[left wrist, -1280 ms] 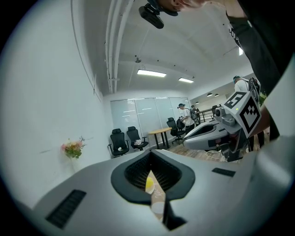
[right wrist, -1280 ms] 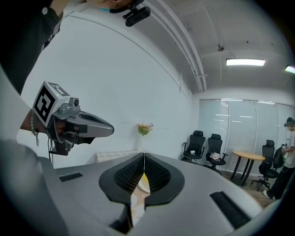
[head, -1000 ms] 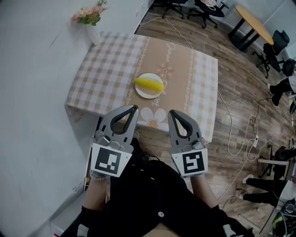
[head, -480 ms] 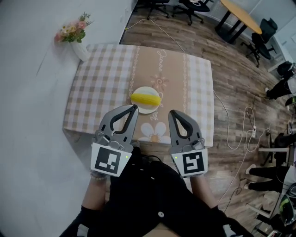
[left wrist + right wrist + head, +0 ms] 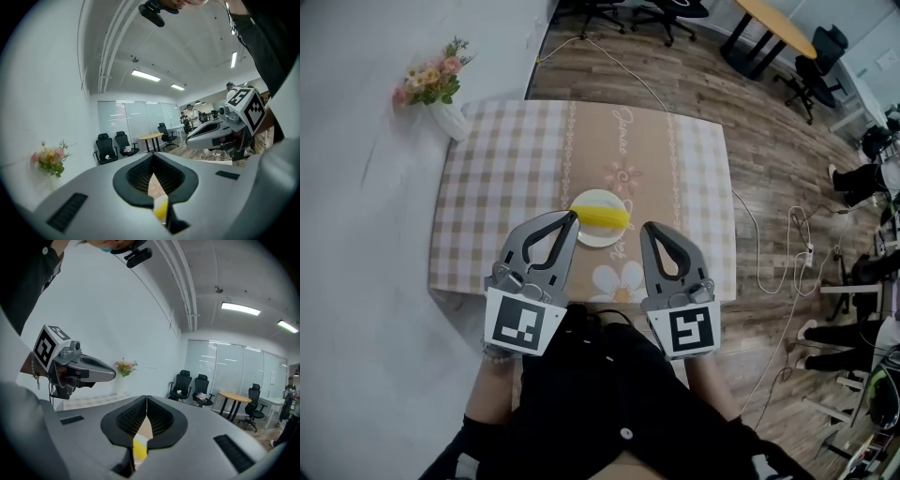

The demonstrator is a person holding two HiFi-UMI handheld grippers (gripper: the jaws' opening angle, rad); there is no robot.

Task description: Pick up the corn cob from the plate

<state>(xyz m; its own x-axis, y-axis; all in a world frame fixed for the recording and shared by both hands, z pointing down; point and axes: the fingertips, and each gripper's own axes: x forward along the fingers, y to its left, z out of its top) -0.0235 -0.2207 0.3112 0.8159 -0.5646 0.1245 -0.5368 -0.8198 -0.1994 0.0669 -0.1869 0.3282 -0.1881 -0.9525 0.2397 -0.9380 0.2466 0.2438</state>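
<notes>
A yellow corn cob (image 5: 606, 217) lies on a small white plate (image 5: 592, 238) near the front edge of the checked table (image 5: 502, 178). Both grippers hang level in front of that edge. My left gripper (image 5: 574, 218) is shut and empty, its tip over the plate's left rim in the head view. To the right of the plate, my right gripper (image 5: 646, 229) is also shut and empty. In the left gripper view the shut left gripper (image 5: 153, 161) shows a sliver of corn cob (image 5: 161, 209) below its pads. The right gripper (image 5: 146, 400) likewise frames the corn cob (image 5: 139, 449).
A vase of flowers (image 5: 431, 89) stands at the table's far left corner, against the white wall. Beyond the table are office chairs (image 5: 661, 9) and a round wooden table (image 5: 769, 23). White cables (image 5: 778, 253) lie on the wood floor to the right.
The table and plate have drawn nearer to both grippers in the head view. The left gripper's tip now overlaps the plate's rim. Both stay shut.
</notes>
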